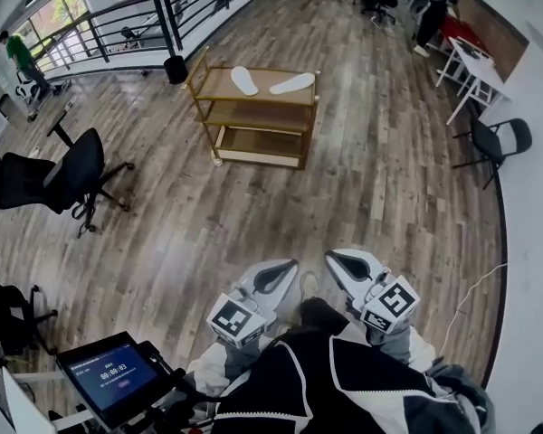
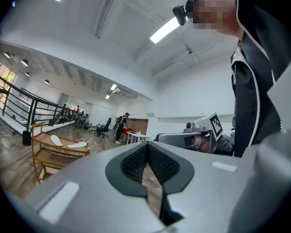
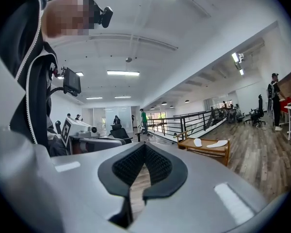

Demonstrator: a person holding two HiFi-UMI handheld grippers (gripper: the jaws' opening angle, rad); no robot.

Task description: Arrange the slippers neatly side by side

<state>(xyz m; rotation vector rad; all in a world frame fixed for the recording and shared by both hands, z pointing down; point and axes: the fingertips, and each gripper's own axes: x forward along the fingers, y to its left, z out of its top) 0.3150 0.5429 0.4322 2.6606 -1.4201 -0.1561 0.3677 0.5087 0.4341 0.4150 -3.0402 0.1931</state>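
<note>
Two white slippers lie apart on the top shelf of a wooden cart (image 1: 199,81): the left slipper (image 1: 244,80) points away, the right slipper (image 1: 292,83) lies angled across. They also show far off as the left slipper (image 2: 56,140) and right slipper (image 2: 77,144), and as the left slipper (image 3: 198,142) and right slipper (image 3: 217,143). My left gripper (image 1: 273,278) and right gripper (image 1: 348,265) are held close to the person's chest, far from the cart. Both are shut and hold nothing: left gripper (image 2: 147,155), right gripper (image 3: 144,156).
The cart (image 2: 39,149) has three shelves and stands on a wood floor. A black office chair (image 1: 59,177) is at the left, a folding chair (image 1: 502,141) at the right. A railing (image 1: 136,16) runs behind the cart. A screen on a stand (image 1: 113,376) is near my left side.
</note>
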